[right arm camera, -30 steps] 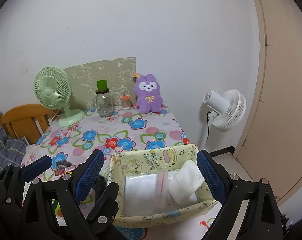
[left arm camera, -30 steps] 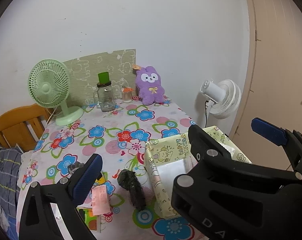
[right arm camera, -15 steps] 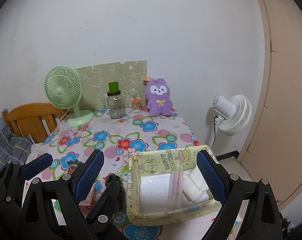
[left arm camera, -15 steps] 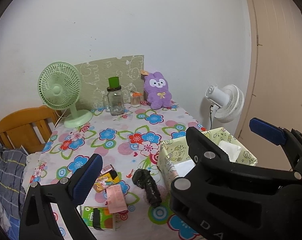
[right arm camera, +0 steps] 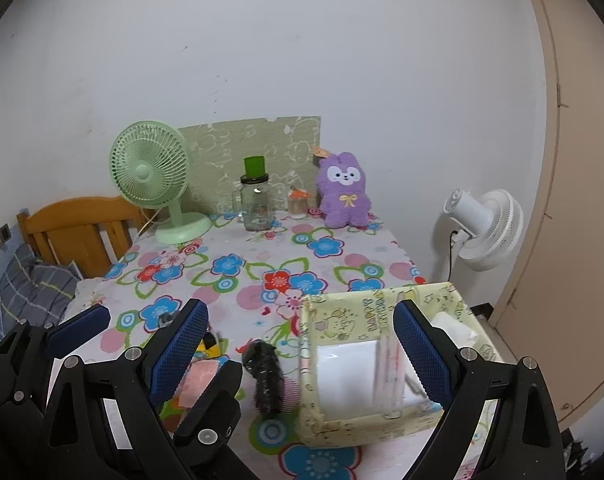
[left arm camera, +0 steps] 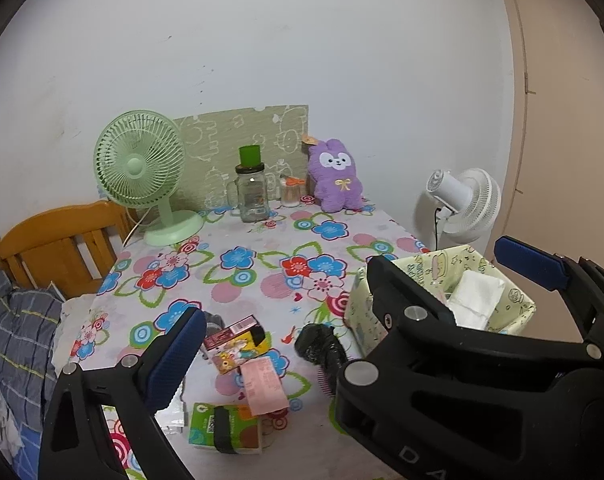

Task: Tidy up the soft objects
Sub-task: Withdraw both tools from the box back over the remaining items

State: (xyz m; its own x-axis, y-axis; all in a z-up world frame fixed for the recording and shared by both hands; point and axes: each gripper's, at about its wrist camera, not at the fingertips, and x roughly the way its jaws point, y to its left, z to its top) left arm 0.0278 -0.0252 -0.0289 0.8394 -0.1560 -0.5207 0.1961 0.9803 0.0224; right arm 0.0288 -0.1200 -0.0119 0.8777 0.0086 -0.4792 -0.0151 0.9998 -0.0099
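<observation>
A yellow cartoon-print box [right arm camera: 342,312] sits at the table's near right corner, holding white soft packs [right arm camera: 346,376] and a folded white cloth [left arm camera: 476,300]. It also shows in the left wrist view [left arm camera: 518,300]. A purple plush bunny [left arm camera: 336,176] stands at the far edge against the wall, also in the right wrist view [right arm camera: 344,190]. A black bundle [right arm camera: 264,376] lies left of the box. My left gripper [left arm camera: 354,308] is open and empty above the near table. My right gripper [right arm camera: 302,354] is open and empty, its fingers straddling the box's left part.
A green desk fan [left arm camera: 142,168], a glass jar with a green cup [left arm camera: 252,192] and a small jar [left arm camera: 292,194] stand at the back. Small cartons and a pink packet [left arm camera: 262,384] lie near the front. A white floor fan [left arm camera: 462,204] and a wooden chair [left arm camera: 58,240] flank the table.
Both grippers have pulled back and risen from the table, so more of the near tabletop and the cartons show. Both stay open and empty. The box has not moved.
</observation>
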